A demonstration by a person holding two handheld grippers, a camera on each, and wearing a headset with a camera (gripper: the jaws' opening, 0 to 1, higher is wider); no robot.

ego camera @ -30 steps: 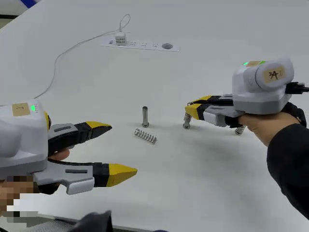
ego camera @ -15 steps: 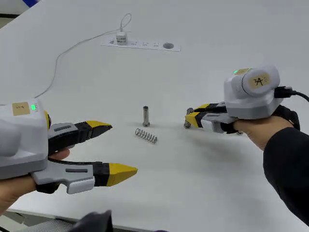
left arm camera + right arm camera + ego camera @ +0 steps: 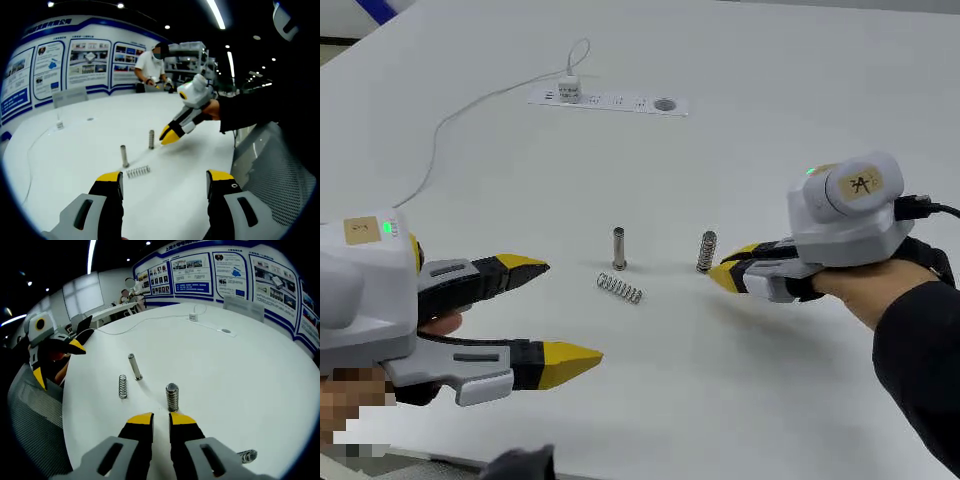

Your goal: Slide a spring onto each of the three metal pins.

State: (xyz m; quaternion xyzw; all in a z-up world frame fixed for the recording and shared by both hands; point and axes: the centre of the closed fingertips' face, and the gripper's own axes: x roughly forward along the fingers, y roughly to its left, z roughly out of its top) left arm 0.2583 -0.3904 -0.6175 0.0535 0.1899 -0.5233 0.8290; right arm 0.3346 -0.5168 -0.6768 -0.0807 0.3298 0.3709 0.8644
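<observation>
A bare metal pin (image 3: 618, 247) stands upright mid-table, with a loose spring (image 3: 619, 288) lying just in front of it. To its right a second pin (image 3: 706, 251) wears a spring. My right gripper (image 3: 725, 276) sits just right of that pin, jaws together and holding nothing. In the right gripper view the sprung pin (image 3: 172, 396) rises just beyond the yellow tips, and another sprung pin (image 3: 247, 456) shows at the lower right. My left gripper (image 3: 548, 310) hovers open at the near left, short of the loose spring (image 3: 138, 171) and the bare pin (image 3: 123, 156).
A white power strip (image 3: 610, 100) with a plug and a trailing cable (image 3: 470, 100) lies at the far side of the white table (image 3: 770, 150). The table's near edge runs just below my left gripper. A person (image 3: 150, 65) stands at a bench far behind.
My right gripper has drawn back to the right, off the second pin, which now stands free with its spring on. The left gripper has held still.
</observation>
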